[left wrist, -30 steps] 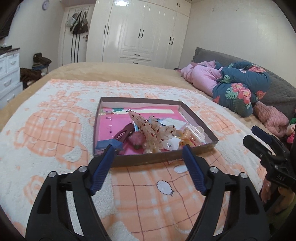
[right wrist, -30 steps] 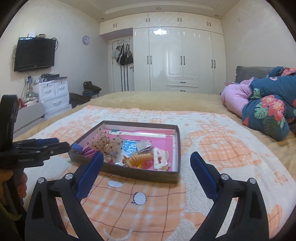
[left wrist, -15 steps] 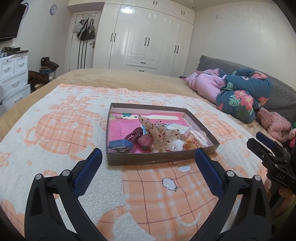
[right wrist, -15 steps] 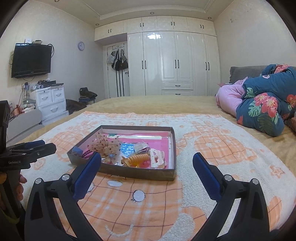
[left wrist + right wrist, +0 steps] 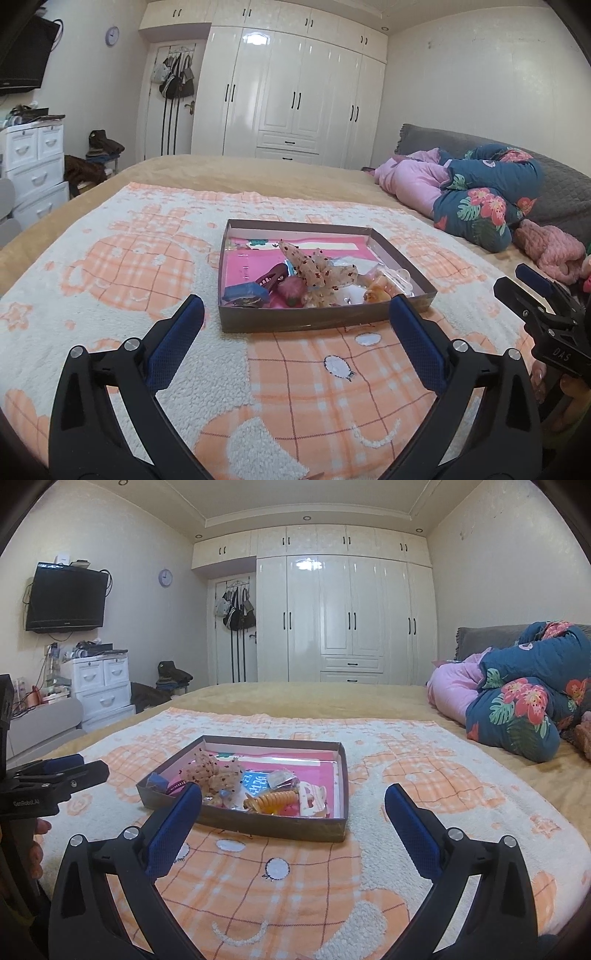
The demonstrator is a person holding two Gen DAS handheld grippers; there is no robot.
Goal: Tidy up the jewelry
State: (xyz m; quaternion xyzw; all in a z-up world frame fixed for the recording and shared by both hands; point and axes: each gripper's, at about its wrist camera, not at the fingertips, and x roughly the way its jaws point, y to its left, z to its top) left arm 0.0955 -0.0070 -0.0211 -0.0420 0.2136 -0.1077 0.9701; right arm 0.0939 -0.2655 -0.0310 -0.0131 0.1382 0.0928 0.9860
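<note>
Jewelry tray [image 5: 325,321] on orange-checked blanket [image 5: 110,266] before white wardrobe [image 5: 295,96], both hand-held grippers spread.

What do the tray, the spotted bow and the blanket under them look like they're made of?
Tray: likely cardboard, matte brown, with thin folded walls and a glossy pink lining. Spotted bow: apparently sheer fabric, since it is translucent and holds stiff folds. Blanket: fluffy fleece or terry, with a nubby pile and a woven orange check.

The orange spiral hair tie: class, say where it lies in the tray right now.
In the right wrist view, the orange spiral hair tie lies near the tray's front wall, between the spotted bow and the white clip.
</note>
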